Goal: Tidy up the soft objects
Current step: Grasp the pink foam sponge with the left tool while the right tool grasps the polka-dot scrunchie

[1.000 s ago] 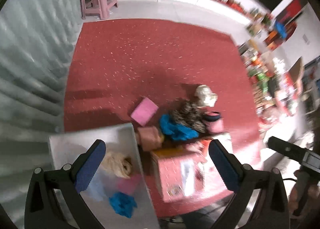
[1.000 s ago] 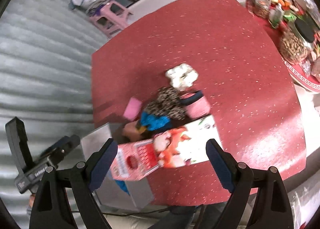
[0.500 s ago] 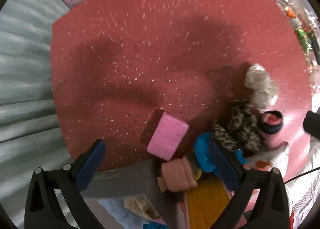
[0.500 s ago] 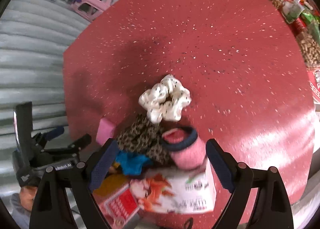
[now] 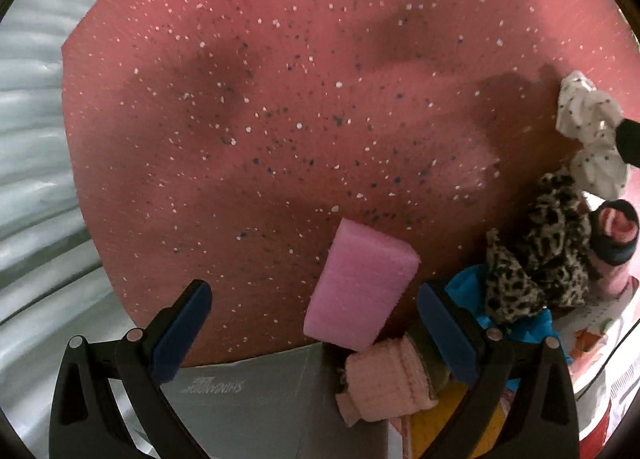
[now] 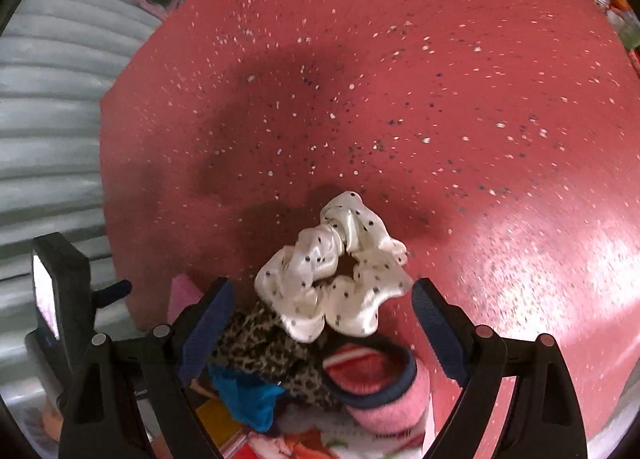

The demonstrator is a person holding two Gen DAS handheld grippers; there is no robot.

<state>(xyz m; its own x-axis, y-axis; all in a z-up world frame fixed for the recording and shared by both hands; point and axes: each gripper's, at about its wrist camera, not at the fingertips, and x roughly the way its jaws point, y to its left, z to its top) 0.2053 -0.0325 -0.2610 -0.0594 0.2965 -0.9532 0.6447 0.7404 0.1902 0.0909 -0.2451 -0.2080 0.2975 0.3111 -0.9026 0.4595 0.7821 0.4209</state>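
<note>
Hovering above a heap of soft things on the red speckled mat [image 5: 304, 107], both tongs stand released with nothing between their pads. Taking the pink sponge [image 5: 360, 291] as the landmark: the left gripper [image 5: 316, 319] straddles it from above, its jaws wide and clear of it on both sides, the sponge nearer the right-hand pad. Just below the sponge lies a rolled peach cloth [image 5: 384, 383], touching or nearly touching its lower corner, at the edge of a grey box [image 5: 256, 391]. To the right of the sponge sit a blue cloth [image 5: 464, 283], then a leopard-print scrunchie [image 5: 540, 251], and a pink sock with a dark cuff [image 5: 612, 235].

Farthest from the sponge, at the heap's outer edge, rests the white dotted scrunchie [image 6: 336, 279]. The right gripper [image 6: 324, 319] frames it, jaws spread, pads not touching; it overlaps the leopard-print piece below it.

Risks, as I judge them: closing the left jaws off-centre could push the sponge sideways rather than pinch it, or catch the peach roll along with it. On the right, the satin scrunchie looks slippery and hollow; a shallow pinch may slide off, and a deep one may snag the leopard fabric or the sock cuff and drag the heap.
</note>
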